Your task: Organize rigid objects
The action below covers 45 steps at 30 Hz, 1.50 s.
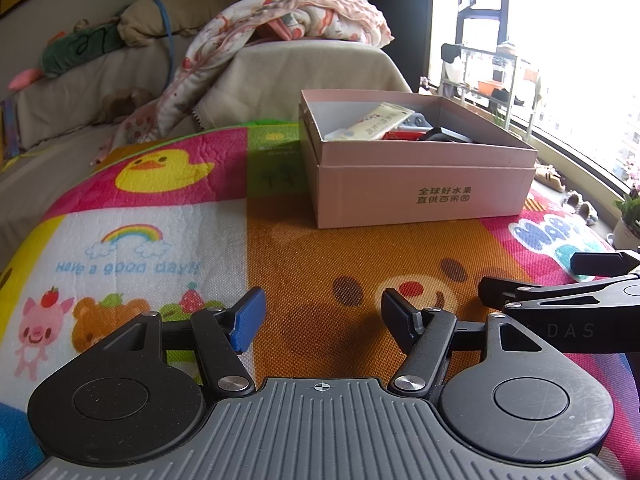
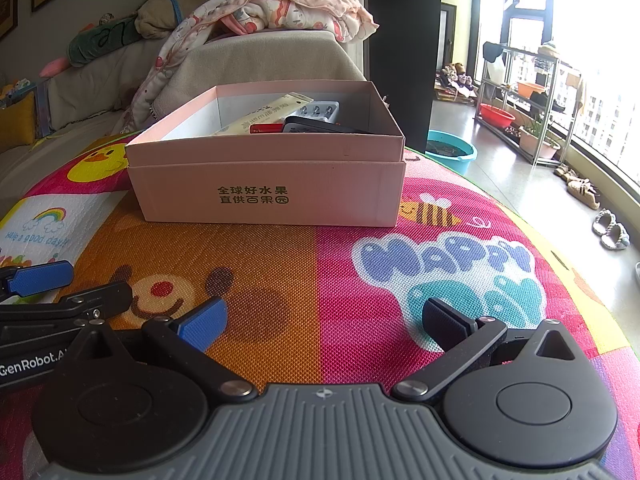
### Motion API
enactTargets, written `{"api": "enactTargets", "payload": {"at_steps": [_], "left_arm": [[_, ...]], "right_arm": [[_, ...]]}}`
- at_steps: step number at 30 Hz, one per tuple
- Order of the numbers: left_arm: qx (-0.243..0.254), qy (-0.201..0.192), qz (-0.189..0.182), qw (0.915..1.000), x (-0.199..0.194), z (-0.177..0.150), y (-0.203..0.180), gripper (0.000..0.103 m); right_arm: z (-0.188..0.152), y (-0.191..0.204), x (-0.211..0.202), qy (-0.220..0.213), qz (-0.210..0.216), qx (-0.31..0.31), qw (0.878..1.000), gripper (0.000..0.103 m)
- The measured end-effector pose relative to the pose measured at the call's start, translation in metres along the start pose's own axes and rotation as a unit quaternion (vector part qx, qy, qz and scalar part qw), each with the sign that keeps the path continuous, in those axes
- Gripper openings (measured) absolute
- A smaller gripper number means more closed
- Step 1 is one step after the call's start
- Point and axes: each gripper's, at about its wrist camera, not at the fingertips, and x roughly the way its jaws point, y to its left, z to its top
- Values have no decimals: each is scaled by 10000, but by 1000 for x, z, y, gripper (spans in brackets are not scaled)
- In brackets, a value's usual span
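Observation:
A pink cardboard box [image 1: 424,188] stands on the colourful play mat [image 1: 304,264], ahead and right of my left gripper [image 1: 322,318]. It holds a cream packet [image 1: 376,122], a red item [image 1: 400,135] and black items [image 1: 444,135]. My left gripper is open and empty, low over the mat. In the right wrist view the box [image 2: 264,184] stands ahead and slightly left. My right gripper [image 2: 326,322] is open and empty over the mat [image 2: 360,280]. The packet [image 2: 264,114], a grey item [image 2: 320,111] and a black item [image 2: 316,125] show inside.
A sofa with a blanket [image 1: 288,20] and plush toys lies behind the mat. To the right are the window, a rack [image 2: 528,92], basins [image 2: 452,152] and slippers [image 2: 610,228] on the floor. Each gripper shows at the edge of the other's view.

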Motion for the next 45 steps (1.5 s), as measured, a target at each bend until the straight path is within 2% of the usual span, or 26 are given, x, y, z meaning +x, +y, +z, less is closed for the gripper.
{"api": "enactTargets", "payload": {"at_steps": [45], "left_arm": [[-55, 0, -55, 10000, 0, -1, 0, 70]], "right_arm": [[0, 0, 0, -2, -1, -1, 10000, 103]]}}
